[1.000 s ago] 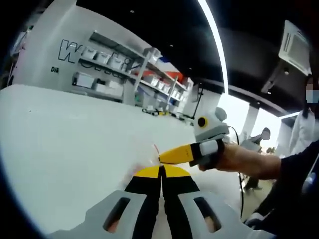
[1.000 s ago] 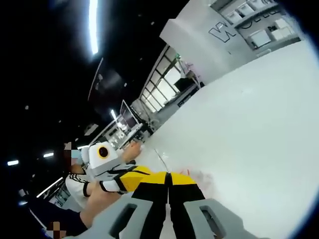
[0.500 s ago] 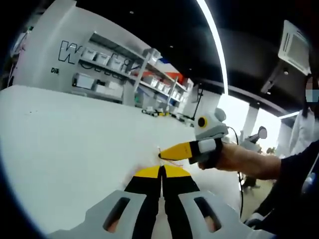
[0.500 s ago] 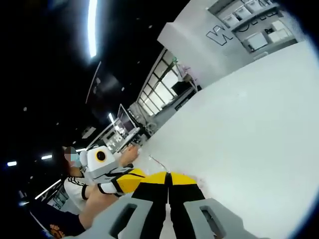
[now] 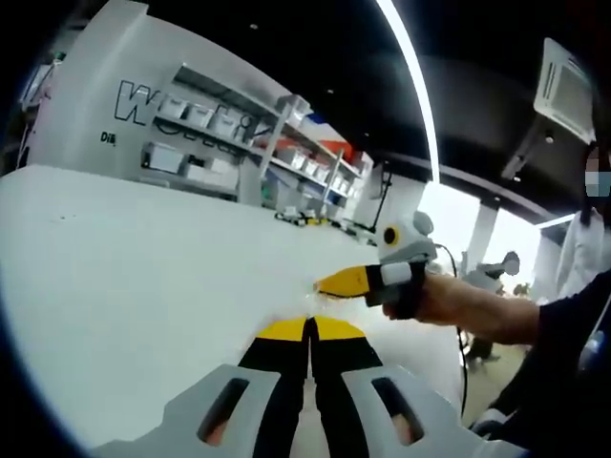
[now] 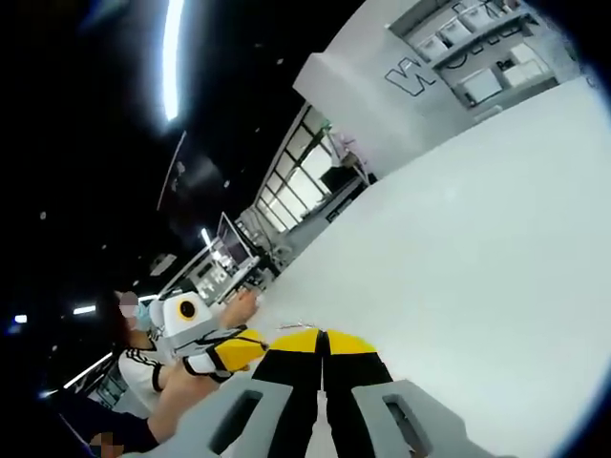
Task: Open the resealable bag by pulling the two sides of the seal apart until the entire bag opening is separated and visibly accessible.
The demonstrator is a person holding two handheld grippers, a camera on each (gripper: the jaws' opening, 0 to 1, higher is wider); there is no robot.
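The resealable bag [image 5: 304, 310] is clear film and hard to make out, a faint glint over the white table between the two grippers. In the left gripper view my left gripper [image 5: 308, 329] has its yellow-tipped jaws pressed together on the film's near edge. My right gripper [image 5: 329, 283] comes in from the right, shut, a short way beyond those tips. In the right gripper view my right gripper [image 6: 323, 339] is shut at a thin pale bag edge [image 6: 291, 327]. The left gripper [image 6: 250, 345] lies to its left, held by a hand.
A wide white table [image 5: 124, 267] spreads under both grippers. Shelves with boxes [image 5: 220, 124] line the far wall. The person's forearm [image 5: 477, 310] reaches in from the right, and another person [image 5: 587, 239] stands at the right edge.
The two grippers have drawn apart: the right gripper's tip has moved away from the left gripper's tips, up and to the right in the left gripper view. Both stay shut.
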